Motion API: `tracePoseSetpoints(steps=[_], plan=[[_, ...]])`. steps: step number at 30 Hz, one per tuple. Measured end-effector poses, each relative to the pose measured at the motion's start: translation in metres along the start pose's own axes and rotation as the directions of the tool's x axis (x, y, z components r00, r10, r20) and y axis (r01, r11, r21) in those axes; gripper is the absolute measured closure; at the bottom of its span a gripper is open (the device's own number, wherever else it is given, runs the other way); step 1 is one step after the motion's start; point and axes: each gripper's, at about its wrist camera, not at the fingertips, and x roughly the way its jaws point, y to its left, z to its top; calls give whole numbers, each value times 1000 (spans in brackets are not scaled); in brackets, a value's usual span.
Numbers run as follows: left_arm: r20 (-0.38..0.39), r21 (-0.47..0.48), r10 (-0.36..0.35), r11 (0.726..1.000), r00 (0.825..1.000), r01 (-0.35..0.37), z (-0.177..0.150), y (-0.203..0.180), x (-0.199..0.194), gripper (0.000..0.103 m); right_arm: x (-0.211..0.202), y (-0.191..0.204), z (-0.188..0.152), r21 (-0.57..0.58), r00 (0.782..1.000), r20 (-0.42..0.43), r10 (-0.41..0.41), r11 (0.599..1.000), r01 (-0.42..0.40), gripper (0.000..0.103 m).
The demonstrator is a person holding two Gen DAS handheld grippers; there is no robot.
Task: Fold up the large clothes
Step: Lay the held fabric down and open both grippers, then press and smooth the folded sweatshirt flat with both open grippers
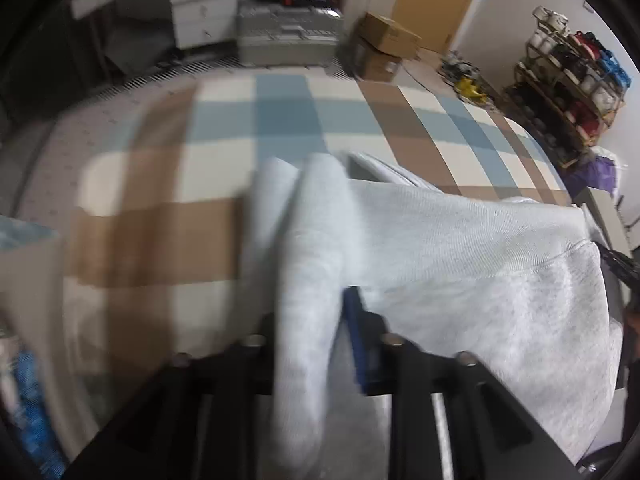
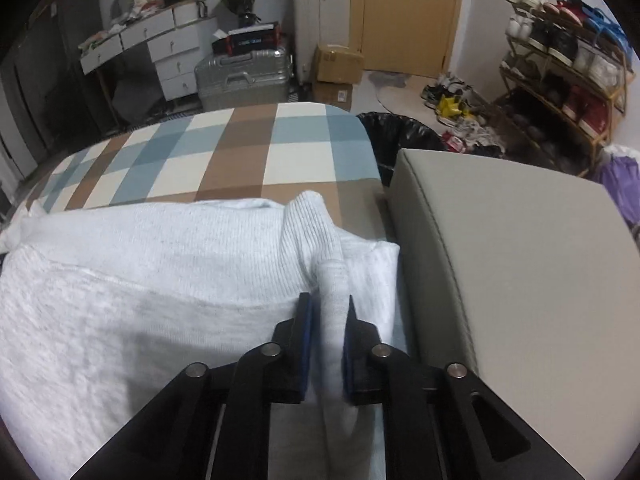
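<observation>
A light grey sweatshirt (image 1: pixel 460 248) lies spread on a bed with a blue, brown and white checked cover (image 1: pixel 280 120). In the left wrist view a raised fold of it (image 1: pixel 308 280) runs between the jaws of my left gripper (image 1: pixel 310 312); it hides the left finger, and only the right blue pad (image 1: pixel 354 320) shows beside it. The picture is blurred. In the right wrist view a ribbed fold (image 2: pixel 332 300) of the sweatshirt (image 2: pixel 160 260) stands loosely between the blue pads of my right gripper (image 2: pixel 328 300), whose jaws sit slightly apart.
A beige padded block (image 2: pixel 500 240) stands right beside the bed at the right. Past the bed's far edge are a black-lined bin (image 2: pixel 400 128), a silver suitcase (image 2: pixel 244 76), cardboard boxes (image 2: pixel 336 64), white drawers (image 2: pixel 172 56), a shoe rack (image 2: pixel 568 72) and a wooden door (image 2: pixel 404 12).
</observation>
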Motion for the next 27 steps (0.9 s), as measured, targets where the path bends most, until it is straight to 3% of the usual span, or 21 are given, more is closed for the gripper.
tracePoseSetpoints(steps=[1,3,4,5,7,8,10,12,14,15,16,18,19,20,22,26,27], plan=[[15,-2,56,998,998,-56,-3,0,-15,68,-7,1,0,-4,1000,-1,-23,1000,23,76],[98,-3,88,996,991,-88,-12,1,-49,66,-37,2,-5,-29,998,36,-43,999,44,68],[125,-15,101,995,987,-100,-16,0,-63,63,-50,2,-7,-34,996,66,-54,998,56,57],[179,-37,108,994,978,-103,-26,-2,-87,53,-72,2,-13,-41,992,122,-45,998,50,50],[285,-53,55,998,957,-42,-47,-10,-121,36,-104,3,-31,-45,977,211,-25,998,35,28],[311,-37,36,999,950,-26,-52,-20,-128,20,-122,10,-39,-48,969,245,10,999,2,27],[322,70,-23,998,947,0,-76,-57,-133,17,-147,32,-51,-84,949,278,149,988,-130,22],[249,156,-59,988,967,20,-87,-87,-112,17,-156,65,-63,-132,934,255,249,966,-221,17],[192,202,-21,979,981,-18,-101,-105,-83,17,-148,91,-72,-165,946,216,241,964,-208,16],[143,208,51,975,988,-80,-111,-110,-58,17,-134,102,-80,-166,963,183,197,972,-167,16],[107,204,105,971,989,-125,-117,-110,-42,16,-120,106,-86,-154,977,142,157,979,-135,16],[105,137,74,987,992,-88,-124,-91,-28,11,-81,107,-106,-140,997,26,69,988,-64,16],[116,80,50,995,992,-59,-126,-82,-28,7,-73,102,-112,-131,997,14,79,988,-76,16],[140,-1,39,999,989,-39,-127,-69,-27,3,-75,97,-116,-123,995,65,81,990,-73,16],[199,-55,51,998,979,-41,-127,-54,-28,3,-75,86,-117,-88,996,86,31,996,-23,16],[320,-74,-7,997,947,32,-144,-48,-41,3,-97,82,-113,22,989,133,73,997,-76,16],[339,-81,-27,995,940,58,-148,-46,-45,3,-114,87,-113,23,970,195,145,988,-152,16]])
